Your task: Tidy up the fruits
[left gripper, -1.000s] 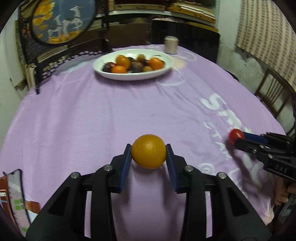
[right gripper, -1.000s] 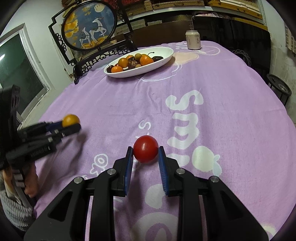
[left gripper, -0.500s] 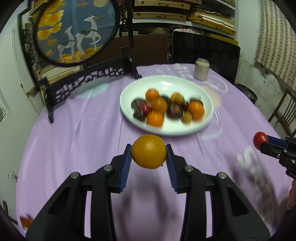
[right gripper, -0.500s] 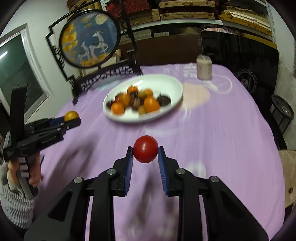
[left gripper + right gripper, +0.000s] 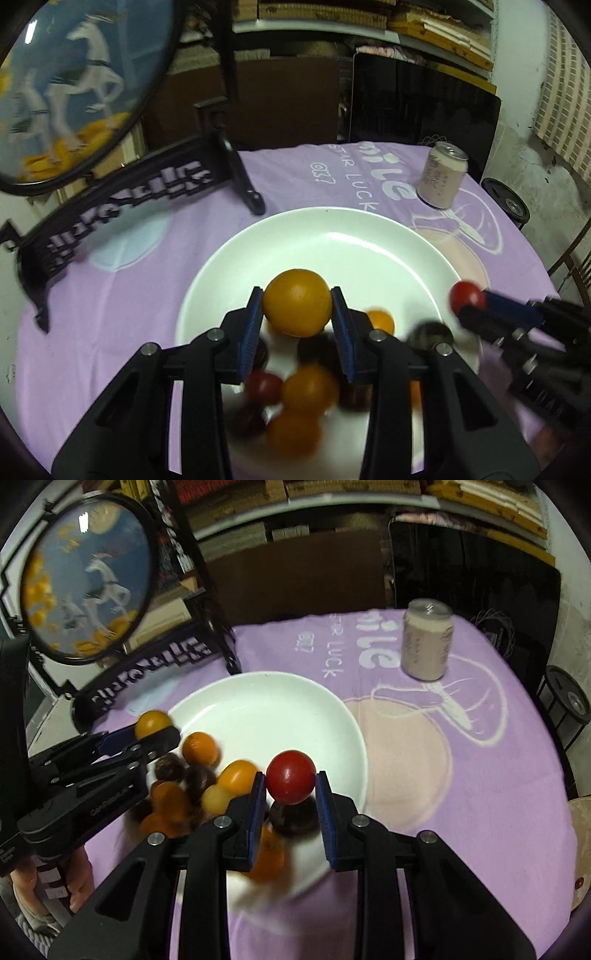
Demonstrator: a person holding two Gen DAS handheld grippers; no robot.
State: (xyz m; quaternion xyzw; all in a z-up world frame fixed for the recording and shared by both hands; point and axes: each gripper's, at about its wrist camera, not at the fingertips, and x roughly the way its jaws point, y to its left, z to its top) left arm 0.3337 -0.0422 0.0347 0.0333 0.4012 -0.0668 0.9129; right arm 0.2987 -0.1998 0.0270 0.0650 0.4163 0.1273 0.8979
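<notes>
A round table [image 5: 122, 295] under a lilac printed cloth fills the dim room. Behind it stands a round painted screen [image 5: 86, 579] of white deer in a black carved stand, then shelves [image 5: 369, 22] stacked with boards, a dark panel [image 5: 424, 110], a stained wall [image 5: 524, 155], and a chair [image 5: 576, 258] at right.

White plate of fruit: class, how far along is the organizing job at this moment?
Done: a pile of oranges and dark fruits already lies on the white plate. In hand: the left gripper holds an orange and the right gripper a red tomato, both over the plate. Left: releasing both onto it.
</notes>
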